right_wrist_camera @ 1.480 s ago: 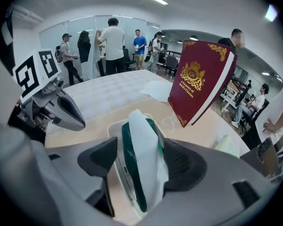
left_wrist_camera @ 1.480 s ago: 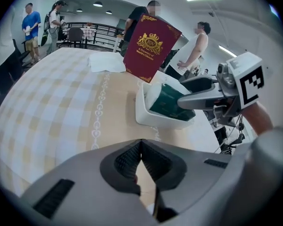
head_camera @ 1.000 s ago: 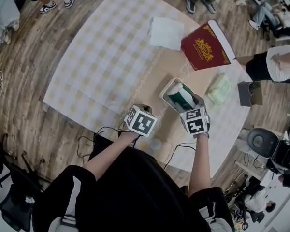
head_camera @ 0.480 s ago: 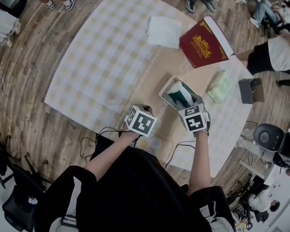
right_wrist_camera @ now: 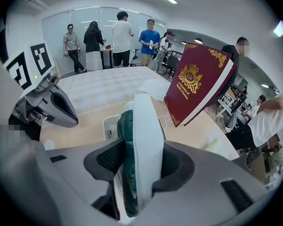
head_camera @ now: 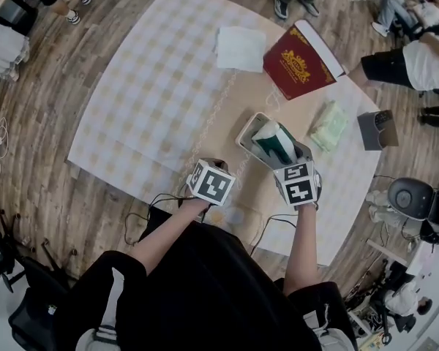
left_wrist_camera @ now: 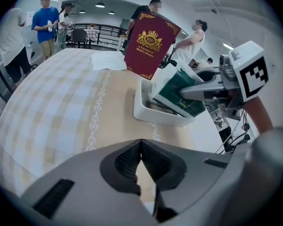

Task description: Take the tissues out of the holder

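Observation:
A white holder (head_camera: 246,133) stands on the tan runner in the head view, and it also shows in the left gripper view as a holder (left_wrist_camera: 153,116). A green and white tissue pack (head_camera: 272,142) sticks up tilted out of it. My right gripper (head_camera: 285,159) is shut on this pack (right_wrist_camera: 140,135), and its jaws have just been closing with the pack between them. My left gripper (head_camera: 218,167) hovers left of the holder, near the table's front edge. It is shut with nothing between its pads (left_wrist_camera: 129,157).
A maroon box (head_camera: 300,63) leans at the far side, with a white napkin (head_camera: 241,47) left of it. A pale green tissue pack (head_camera: 329,126) and a grey box (head_camera: 373,130) lie to the right. People stand round the table; cables hang off the front edge.
My right gripper has closed on the tissue pack and risen a little, and the pack now sits higher and more tilted in the holder. The left gripper has stayed put.

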{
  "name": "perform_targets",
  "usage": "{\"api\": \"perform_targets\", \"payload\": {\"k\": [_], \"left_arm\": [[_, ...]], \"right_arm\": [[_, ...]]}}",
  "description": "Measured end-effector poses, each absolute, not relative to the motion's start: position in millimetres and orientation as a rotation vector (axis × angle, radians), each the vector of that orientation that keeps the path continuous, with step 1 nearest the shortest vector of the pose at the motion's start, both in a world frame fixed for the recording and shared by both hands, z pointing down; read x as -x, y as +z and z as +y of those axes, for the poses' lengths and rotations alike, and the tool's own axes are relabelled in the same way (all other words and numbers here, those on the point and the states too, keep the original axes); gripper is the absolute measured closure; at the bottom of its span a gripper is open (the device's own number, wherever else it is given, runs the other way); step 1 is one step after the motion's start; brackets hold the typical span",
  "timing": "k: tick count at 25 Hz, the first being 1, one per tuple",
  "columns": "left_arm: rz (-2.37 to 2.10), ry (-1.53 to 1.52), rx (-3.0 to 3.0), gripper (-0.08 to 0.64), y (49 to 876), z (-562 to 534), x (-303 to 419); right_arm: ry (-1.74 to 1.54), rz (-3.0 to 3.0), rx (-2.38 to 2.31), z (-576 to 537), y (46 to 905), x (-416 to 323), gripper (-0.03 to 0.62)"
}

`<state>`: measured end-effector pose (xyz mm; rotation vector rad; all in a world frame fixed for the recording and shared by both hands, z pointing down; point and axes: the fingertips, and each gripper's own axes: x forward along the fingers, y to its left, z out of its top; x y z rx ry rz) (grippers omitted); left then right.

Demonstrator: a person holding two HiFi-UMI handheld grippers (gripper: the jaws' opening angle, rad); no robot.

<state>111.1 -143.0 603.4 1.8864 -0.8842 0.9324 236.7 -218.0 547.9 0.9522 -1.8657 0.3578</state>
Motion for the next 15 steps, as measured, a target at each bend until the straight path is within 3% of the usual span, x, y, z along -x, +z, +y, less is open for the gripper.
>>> {"api": "perform_targets", "payload": {"k": [15], "left_arm": [[-0.944,0.939,-1.921,0.551,589,-132,-120]], "right_arm": [[0.323,-1.986,-1.06,-195,500,-225,0.399]]}}
